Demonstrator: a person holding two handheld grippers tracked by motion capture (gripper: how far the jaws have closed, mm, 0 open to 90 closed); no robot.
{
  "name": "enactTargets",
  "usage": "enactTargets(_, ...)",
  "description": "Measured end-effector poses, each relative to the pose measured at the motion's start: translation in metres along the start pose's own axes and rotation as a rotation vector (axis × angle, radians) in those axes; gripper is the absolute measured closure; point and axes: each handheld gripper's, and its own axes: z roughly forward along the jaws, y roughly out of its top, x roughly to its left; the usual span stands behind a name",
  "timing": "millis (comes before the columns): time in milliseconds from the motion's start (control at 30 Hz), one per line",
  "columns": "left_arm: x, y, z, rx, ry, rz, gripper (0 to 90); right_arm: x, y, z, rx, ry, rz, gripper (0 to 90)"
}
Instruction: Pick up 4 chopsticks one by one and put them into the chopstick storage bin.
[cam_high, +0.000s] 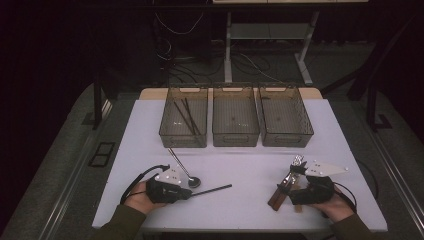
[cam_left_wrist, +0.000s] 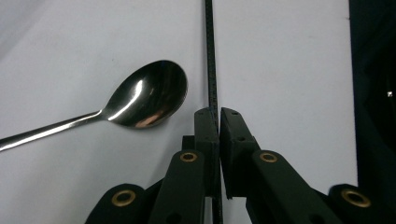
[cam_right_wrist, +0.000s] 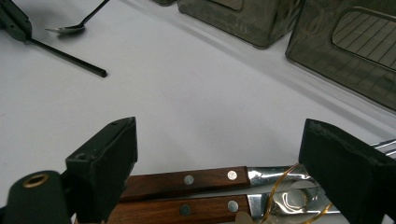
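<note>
The high view is looking forward and down over the surface (cam_high: 250, 170); both claw views are sitting close, sharing the spoon (cam_left_wrist: 144, 95).

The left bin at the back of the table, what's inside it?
Inside the left bin lie a few thin dark sticks, crossing one another. The tinted front wall dims the near floor, so anything small there cannot be made out.

Glossy metal spoon (cam_left_wrist: 144, 95), matt black chopstick (cam_left_wrist: 211, 65), wooden-handled cutlery (cam_right_wrist: 187, 189)
</note>
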Motion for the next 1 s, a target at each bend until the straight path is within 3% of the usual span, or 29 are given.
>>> enactTargets(333,-0.003,0.006,-0.004,-0.042,-0.008,-0.019,85.6,0.0,0.0,0.0,-0.001,0.0,-0.001,11.9)
enactTargets(667,-0.003,0.009,-0.01,-0.108,-0.004,-0.079,85.6,0.0,0.0,0.0,0.0,0.001,-0.003,11.9)
enactTargets(1000,0.001,0.014,-0.021,-0.155,0.04,-0.113,85.6,0.001,0.0,0.002,0.002,0.002,-0.005,11.9)
